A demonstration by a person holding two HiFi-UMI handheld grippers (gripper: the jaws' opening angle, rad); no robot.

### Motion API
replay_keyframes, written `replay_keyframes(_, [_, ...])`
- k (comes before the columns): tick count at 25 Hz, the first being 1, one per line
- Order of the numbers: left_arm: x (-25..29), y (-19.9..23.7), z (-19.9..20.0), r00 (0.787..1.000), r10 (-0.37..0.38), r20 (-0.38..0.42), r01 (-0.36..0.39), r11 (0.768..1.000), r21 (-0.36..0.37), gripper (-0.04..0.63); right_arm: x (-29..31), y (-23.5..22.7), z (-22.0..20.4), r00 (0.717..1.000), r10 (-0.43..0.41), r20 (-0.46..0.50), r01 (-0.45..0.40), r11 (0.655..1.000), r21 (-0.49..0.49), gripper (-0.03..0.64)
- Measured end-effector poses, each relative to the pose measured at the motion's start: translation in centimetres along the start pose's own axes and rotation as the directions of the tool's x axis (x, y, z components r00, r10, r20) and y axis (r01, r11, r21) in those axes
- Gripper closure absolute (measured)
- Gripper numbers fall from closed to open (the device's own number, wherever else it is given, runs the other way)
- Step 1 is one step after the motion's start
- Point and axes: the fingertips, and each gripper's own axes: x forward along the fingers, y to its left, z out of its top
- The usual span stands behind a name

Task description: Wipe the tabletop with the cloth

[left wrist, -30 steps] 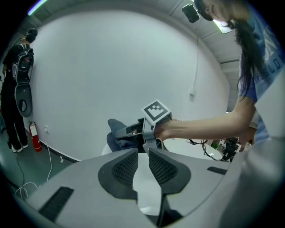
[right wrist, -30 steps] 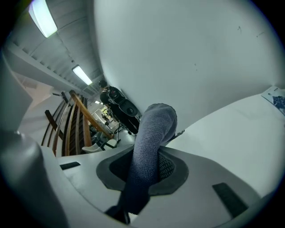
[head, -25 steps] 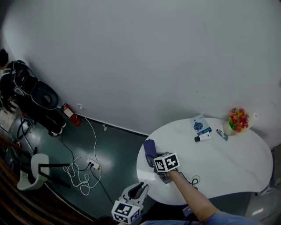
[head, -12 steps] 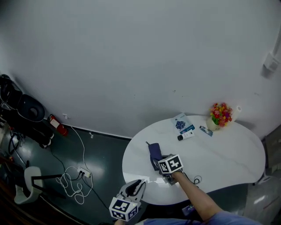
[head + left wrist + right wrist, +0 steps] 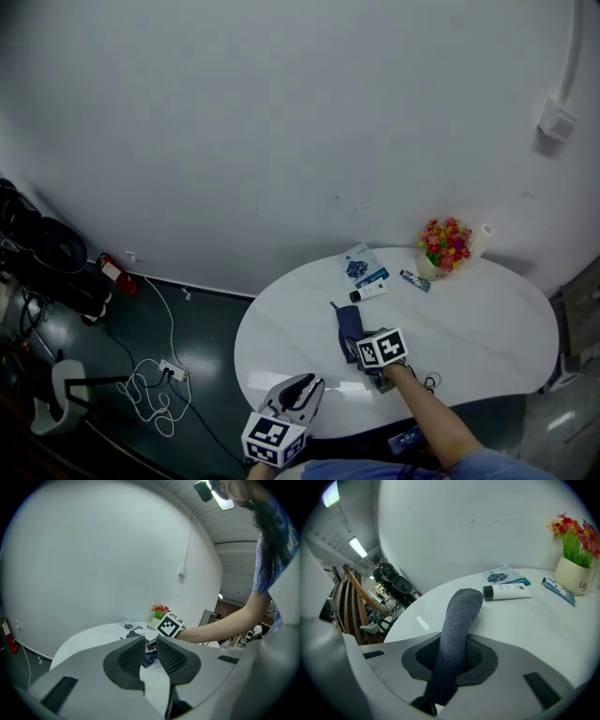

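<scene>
Clamping the dark grey cloth (image 5: 457, 625), the right hand-held gripper (image 5: 452, 656) has both jaws pressed against the fabric, which runs up between them and flops forward onto the white desk (image 5: 543, 634). From the head view, the same right hand-held gripper (image 5: 361, 345) sits over the left-centre part of the round desk (image 5: 487, 328), marker cube on top, with a bare forearm reaching in from the lower edge. The cloth (image 5: 349, 323) lies as a narrow strip on the desk surface, pointing away from the jaws toward the wall. The left hand-held gripper (image 5: 307, 386) hangs at the desk's near-left rim, well apart from the cloth. Its own view shows the left hand-held gripper (image 5: 151, 644) with its jaws a narrow gap apart and nothing gripped; only the desk and the other tool show through the gap. At the far side of the desk are a leaflet (image 5: 357, 266), a white tube with a dark cap (image 5: 367, 292) just beside it, a small blue tube (image 5: 413, 280) and a pale pot of red and yellow flowers (image 5: 441, 248). On the dark floor to the left are a white cable (image 5: 150, 384) and a red fire extinguisher (image 5: 111, 274) by the wall.
</scene>
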Motion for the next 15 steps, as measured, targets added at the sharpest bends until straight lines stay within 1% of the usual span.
replay_keyframes(4, [3.5,-4.2,1.0,1.000,-0.007,0.015,0.008,1.000,-0.017,0.525,-2.9,-4.6,-1.8,1.000,0.014,-0.017,-0.013,1.000,0.010,0.546])
replay_keyframes(8, [7.9,-8.7,1.3,1.000,-0.016,0.012,0.016,0.999,-0.043,0.525,-5.9,-10.1,-3.3,1.000,0.008,-0.028,-0.008,1.000,0.010,0.546])
replay_keyframes(15, [16.4,-17.0,2.1,0.998,-0.062,-0.011,0.061,0.997,-0.037,0.525,-11.3,-19.8,-5.0,1.000,-0.008,-0.024,0.008,1.000,0.029,0.546])
